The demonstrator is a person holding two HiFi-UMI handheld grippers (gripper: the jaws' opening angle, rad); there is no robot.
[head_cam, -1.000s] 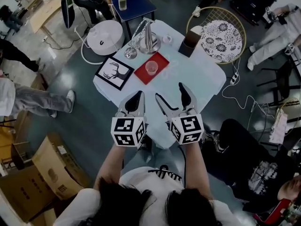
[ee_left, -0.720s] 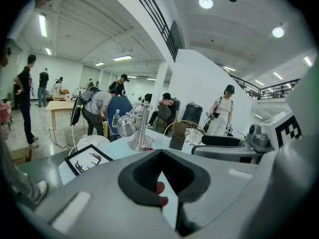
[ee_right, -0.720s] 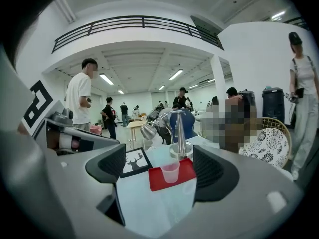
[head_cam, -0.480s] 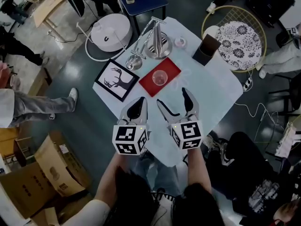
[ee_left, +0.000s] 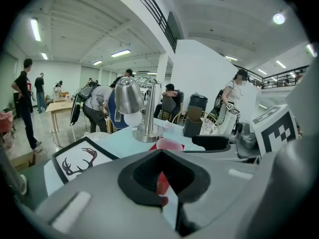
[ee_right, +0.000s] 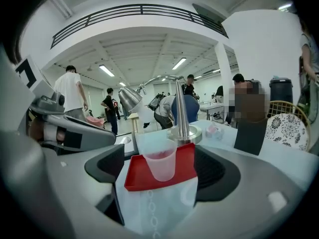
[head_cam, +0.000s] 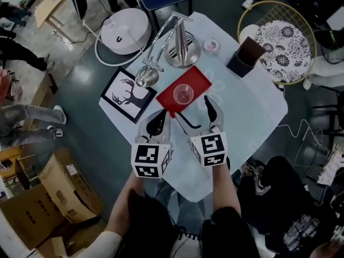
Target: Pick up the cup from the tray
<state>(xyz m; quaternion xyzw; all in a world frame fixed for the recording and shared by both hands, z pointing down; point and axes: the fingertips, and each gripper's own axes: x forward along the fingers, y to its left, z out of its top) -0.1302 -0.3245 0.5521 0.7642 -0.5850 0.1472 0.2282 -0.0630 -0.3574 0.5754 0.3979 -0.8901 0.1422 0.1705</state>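
Observation:
A clear plastic cup (head_cam: 183,94) stands upright on a red tray (head_cam: 196,79) on the white-clothed table (head_cam: 242,117). My right gripper (head_cam: 192,107) is open at the tray's near edge, and the cup is just beyond its fingertips. In the right gripper view the cup (ee_right: 162,162) and tray (ee_right: 185,163) show centred in the gap of the right gripper (ee_right: 160,176), untouched. My left gripper (head_cam: 159,116) is shut and empty, to the left of the tray's near corner. In the left gripper view the cup's rim (ee_left: 169,144) shows above the shut left gripper (ee_left: 162,183).
A chrome desk lamp (head_cam: 181,46) stands behind the tray, its head (head_cam: 145,78) hanging left of it. A framed deer picture (head_cam: 128,94) lies at the table's left, a dark box (head_cam: 244,58) at the right. Chairs, cardboard boxes (head_cam: 59,192) and people surround the table.
Both grippers have moved forward over the table toward the tray. The right gripper's open fingers now reach the tray's near edge. The cup has not moved.

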